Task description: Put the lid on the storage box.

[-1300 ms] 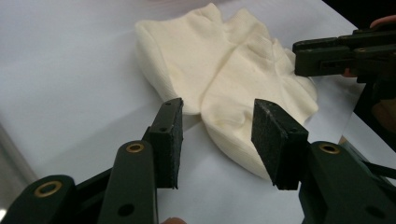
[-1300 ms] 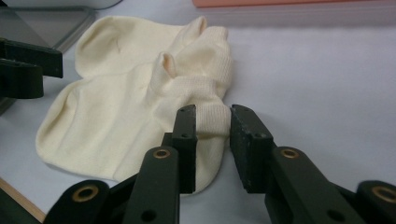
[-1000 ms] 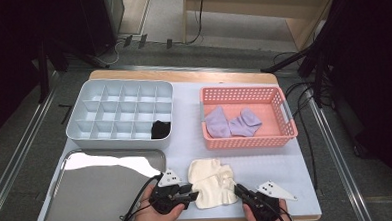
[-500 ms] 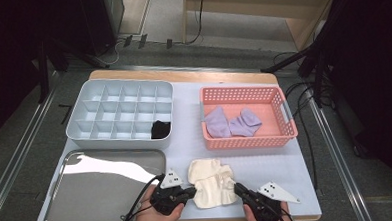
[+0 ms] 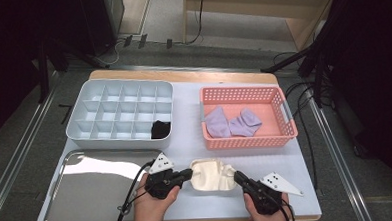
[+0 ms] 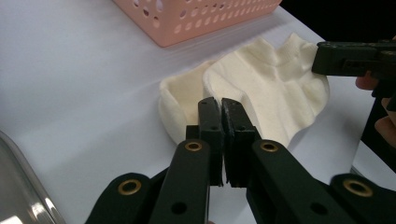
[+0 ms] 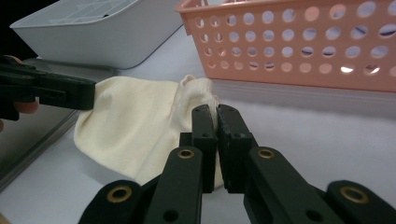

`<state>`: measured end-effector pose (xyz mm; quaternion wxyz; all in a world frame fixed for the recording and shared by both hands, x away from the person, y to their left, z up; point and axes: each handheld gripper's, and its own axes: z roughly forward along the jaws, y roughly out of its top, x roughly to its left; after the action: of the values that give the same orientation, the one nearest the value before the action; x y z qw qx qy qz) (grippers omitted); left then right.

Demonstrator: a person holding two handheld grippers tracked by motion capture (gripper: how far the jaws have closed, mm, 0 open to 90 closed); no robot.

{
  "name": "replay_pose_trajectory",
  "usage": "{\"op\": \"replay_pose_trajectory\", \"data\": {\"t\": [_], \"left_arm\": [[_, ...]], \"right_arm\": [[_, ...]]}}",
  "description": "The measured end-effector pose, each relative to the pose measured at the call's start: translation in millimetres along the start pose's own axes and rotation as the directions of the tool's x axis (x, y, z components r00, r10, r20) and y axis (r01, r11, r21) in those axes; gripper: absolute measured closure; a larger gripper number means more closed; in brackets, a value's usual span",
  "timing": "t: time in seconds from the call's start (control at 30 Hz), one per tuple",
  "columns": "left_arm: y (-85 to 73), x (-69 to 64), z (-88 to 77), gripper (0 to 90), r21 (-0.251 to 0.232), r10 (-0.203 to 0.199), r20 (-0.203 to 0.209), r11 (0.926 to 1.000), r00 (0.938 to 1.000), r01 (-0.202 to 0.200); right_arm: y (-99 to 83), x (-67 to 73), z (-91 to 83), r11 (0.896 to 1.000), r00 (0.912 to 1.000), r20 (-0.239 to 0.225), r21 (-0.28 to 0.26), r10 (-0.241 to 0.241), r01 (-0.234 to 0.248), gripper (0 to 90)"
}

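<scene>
Both grippers pinch the cream sock [image 5: 213, 175] at the near edge of the table [image 5: 189, 121], below the pink basket [image 5: 249, 138]. Left gripper [image 5: 189, 174] has just clamped one end, and right gripper [image 5: 237, 177] is clamped on the other

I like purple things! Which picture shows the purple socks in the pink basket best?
The high view: both purple socks lie in plain sight inside the pink basket. The right gripper view gives purple glimpses through the basket's holes. The left gripper view catches a basket corner.
</scene>
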<state>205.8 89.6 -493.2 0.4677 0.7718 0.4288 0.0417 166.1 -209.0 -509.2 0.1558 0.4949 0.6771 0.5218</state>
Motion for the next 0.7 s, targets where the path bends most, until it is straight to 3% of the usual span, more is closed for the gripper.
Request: {"op": "replay_pose_trajectory", "data": {"t": [0.1, 0.37, 0.5, 0.63, 0.7], "left_arm": [[1.2, 6.5, 3.0, 88.3, 0.001, -0.02, -0.014, 0.9998, 0.9997, 0.02], [-1.5, 5.9, 10.3, 87.4, 0.005, -0.003, -0.061, 1.0, 0.9981, 0.004], [-1.3, 5.6, 7.8, 67.4, -0.01, 0.007, -0.1, 0.9999, 0.9949, -0.008], [-0.9, 7.1, 7.3, 57.7, -0.016, -0.022, -0.117, 0.9997, 0.9929, 0.02], [-1.3, 7.7, 9.1, 55.0, -0.013, -0.038, -0.111, 0.9993, 0.9931, 0.037]], "right_arm": [[-0.4, -1.6, 12.9, 1.0, 0.9999, 0.011, 0.005, -0.007, 0.007, 86.2], [-8.0, -2.5, 24.0, 0.998, 0.9984, 0.054, 0.064, -0.017, 0.014, 85.6], [-9.1, -6.0, 23.6, 0.999, 0.9987, 0.051, 0.048, -0.005, 0.003, 74.6], [-9.9, -9.0, 21.9, 0.999, 0.9984, 0.056, 0.048, 0.012, -0.015, 69.0], [-10.4, -8.6, 23.1, 0.997, 0.9984, 0.053, 0.075, 0.02, -0.024, 66.0]]}}
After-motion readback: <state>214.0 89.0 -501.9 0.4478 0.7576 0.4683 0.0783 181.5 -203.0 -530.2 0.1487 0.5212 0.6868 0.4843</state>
